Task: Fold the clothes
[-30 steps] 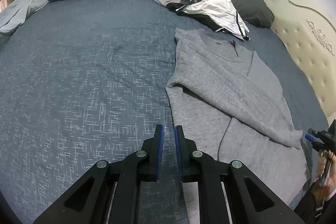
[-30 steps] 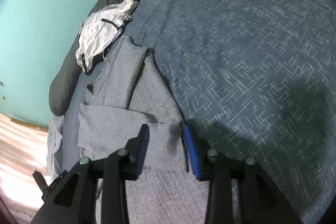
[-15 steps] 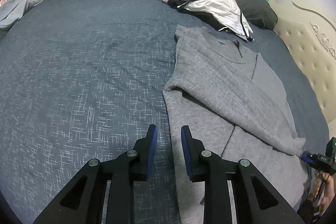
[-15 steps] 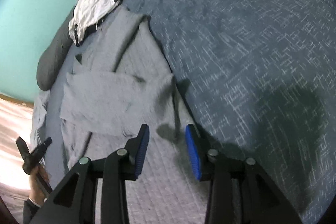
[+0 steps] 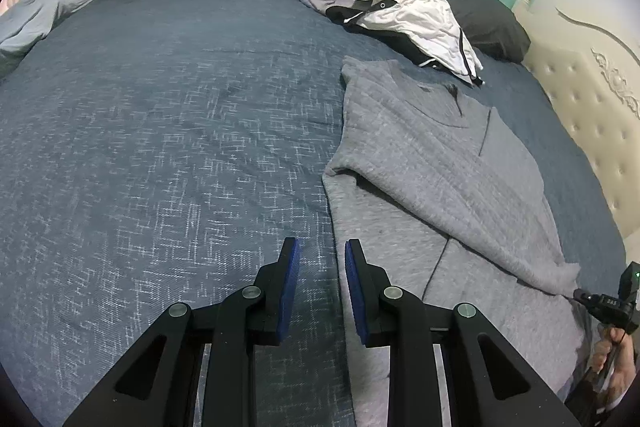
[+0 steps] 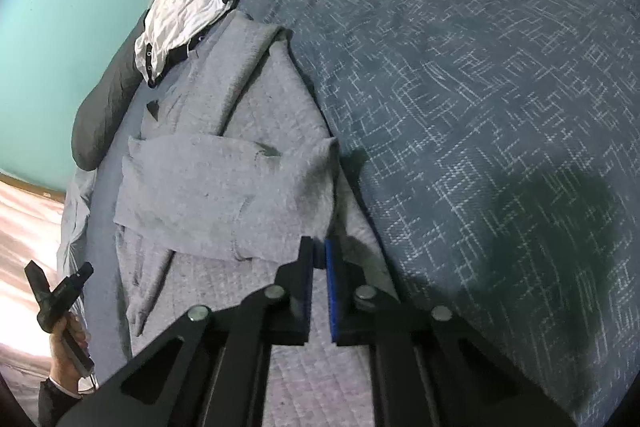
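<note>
No writing is showing. The right hand-held gripper (image 6: 320, 255) is pinching the grey sweater's (image 6: 224, 187) sleeve cuff; the left hand-held gripper (image 5: 322, 259) is hovering released over the bed (image 5: 160, 147).

**Black tools, blue pads, dark sleeves**

The left tool (image 5: 319, 255) and the right tool (image 6: 319, 251) are alike: angular black plastic fingers with triangular cut-outs, round silver screws at the joints, and flat blue pads (image 5: 289, 291) on the inner faces. Seen from afar, the right tool's body carries a small green light. The person wears dark sleeves (image 6: 50, 401).
</note>
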Tool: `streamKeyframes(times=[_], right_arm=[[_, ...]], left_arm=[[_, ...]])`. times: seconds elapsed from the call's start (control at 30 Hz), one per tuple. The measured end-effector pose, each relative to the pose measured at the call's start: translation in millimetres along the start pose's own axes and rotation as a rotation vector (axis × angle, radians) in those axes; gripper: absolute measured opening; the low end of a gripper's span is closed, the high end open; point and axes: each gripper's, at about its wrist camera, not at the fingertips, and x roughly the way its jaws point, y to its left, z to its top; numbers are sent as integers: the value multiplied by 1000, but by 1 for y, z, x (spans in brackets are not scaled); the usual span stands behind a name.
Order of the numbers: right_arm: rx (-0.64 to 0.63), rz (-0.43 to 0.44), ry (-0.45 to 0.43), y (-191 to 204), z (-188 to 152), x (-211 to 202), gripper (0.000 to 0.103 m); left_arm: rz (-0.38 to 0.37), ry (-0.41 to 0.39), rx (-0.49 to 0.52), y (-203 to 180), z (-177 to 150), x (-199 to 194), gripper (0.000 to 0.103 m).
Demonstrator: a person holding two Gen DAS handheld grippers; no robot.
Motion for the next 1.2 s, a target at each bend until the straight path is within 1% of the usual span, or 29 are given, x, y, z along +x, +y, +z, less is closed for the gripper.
streamKeyframes(times=[0.1,0.2,0.33,0.37,0.47,0.5,0.6,0.63,0.83,0.97,1.07,1.2], right_arm=[[5,28,2,7,-1,-11,5],[21,37,13,10,-4,-20,5],[50,-17,71,4,-11,-2,5],[59,-19,78,2,-12,2,5],[48,-30,68,4,-15,2,5],[45,-37,57,6,-15,-1,8],[52,-55,24,7,-15,-11,8],[61,-55,13,6,-15,-14,8],[75,-16,-87,5,-15,-32,8],[31,57,-154,19,-12,-29,8],[19,102,-147,23,-16,-18,8],[3,121,-124,18,-19,-14,8]], left_arm=[[0,0,-4,2,0,-3,26],[-3,2,-8,2,0,-4,26],[-10,2,-9,1,1,-6,26],[-9,1,-5,1,2,-7,26],[-2,6,-2,2,3,-4,26],[-3,6,-5,3,3,-3,27],[-13,10,-17,5,5,3,34],[-15,13,-19,5,7,7,35],[-33,28,-44,3,24,36,38],[-52,46,-67,2,36,61,39],[-52,50,-53,3,40,76,39],[-34,68,-25,6,38,90,39]])
